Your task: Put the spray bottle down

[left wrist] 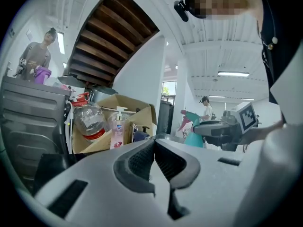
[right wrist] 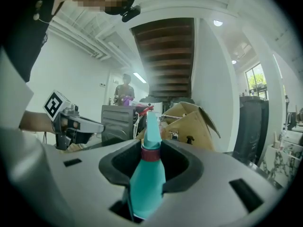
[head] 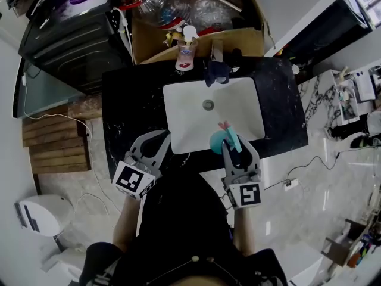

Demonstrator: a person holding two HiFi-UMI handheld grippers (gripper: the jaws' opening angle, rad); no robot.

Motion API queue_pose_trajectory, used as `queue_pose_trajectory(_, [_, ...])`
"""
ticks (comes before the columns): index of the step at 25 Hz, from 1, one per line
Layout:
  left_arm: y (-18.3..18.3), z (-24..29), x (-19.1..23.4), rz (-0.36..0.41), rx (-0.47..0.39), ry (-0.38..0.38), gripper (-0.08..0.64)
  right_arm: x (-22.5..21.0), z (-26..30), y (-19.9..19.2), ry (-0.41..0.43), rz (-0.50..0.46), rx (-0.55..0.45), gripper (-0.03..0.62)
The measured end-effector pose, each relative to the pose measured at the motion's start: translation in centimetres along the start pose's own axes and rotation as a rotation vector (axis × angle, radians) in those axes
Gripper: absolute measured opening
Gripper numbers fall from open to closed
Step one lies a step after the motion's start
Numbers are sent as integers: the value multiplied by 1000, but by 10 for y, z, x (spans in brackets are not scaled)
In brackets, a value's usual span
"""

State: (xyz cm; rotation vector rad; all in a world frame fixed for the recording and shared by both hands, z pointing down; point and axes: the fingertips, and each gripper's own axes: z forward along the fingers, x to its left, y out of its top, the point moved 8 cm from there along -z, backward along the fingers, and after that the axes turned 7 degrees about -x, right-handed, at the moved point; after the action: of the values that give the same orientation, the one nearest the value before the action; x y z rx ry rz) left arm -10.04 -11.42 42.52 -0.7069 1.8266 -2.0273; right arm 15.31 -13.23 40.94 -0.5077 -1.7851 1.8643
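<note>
Two tools are out in front of me at the near edge of the black table [head: 128,100], and only one of them has work. My right tool [head: 237,148] is clamped on the spray bottle [head: 218,142]. In the right gripper view the dark pads press the teal body from both sides just under the red collar, so the jaws stand part-way apart, as wide as the bottle makes them, and the nozzle reaches up past them. I judge that this high grip is there to leave the base free, so that the bottom can meet a surface before I let go. From the head view the bottle hangs over the front right part of the white sink [head: 244,103], close to its rim, and as far as I can judge it rests on nothing yet. My left tool [head: 156,143] has its pads together with nothing between them. It sits off the sink's front left corner, which I take as parking it clear of the bottle's path. The setting-down is not yet done. The back of the table is taken up by a pump bottle [head: 186,51] and the faucet [head: 215,71], so the bare table to the right of the sink looks the likelier spot. A base landed on the rim could tip into the basin.
</note>
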Motion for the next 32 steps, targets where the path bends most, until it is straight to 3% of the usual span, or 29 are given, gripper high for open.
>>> queue_pose_trajectory(4, [-3, -3, 2, -25, 9, 60, 6, -24, 20, -2, 43, -10, 1, 134])
queue_pose_trajectory(9, [-8, 10, -5, -29, 31, 74, 6, -66, 42, -4, 96, -25, -68, 135])
queue_pose_trajectory(14, [-6, 18, -4, -27, 27, 103, 6, -89, 58, -3, 107, -18, -75, 135])
queue_pose_trajectory(25, [-9, 14, 9, -42, 39, 202, 6, -55, 139, -4, 320, 8, -140, 135])
queue_pose_trajectory(32, [-12, 0, 20, -53, 55, 285, 6, -42, 197, -7, 391, 75, -172, 135])
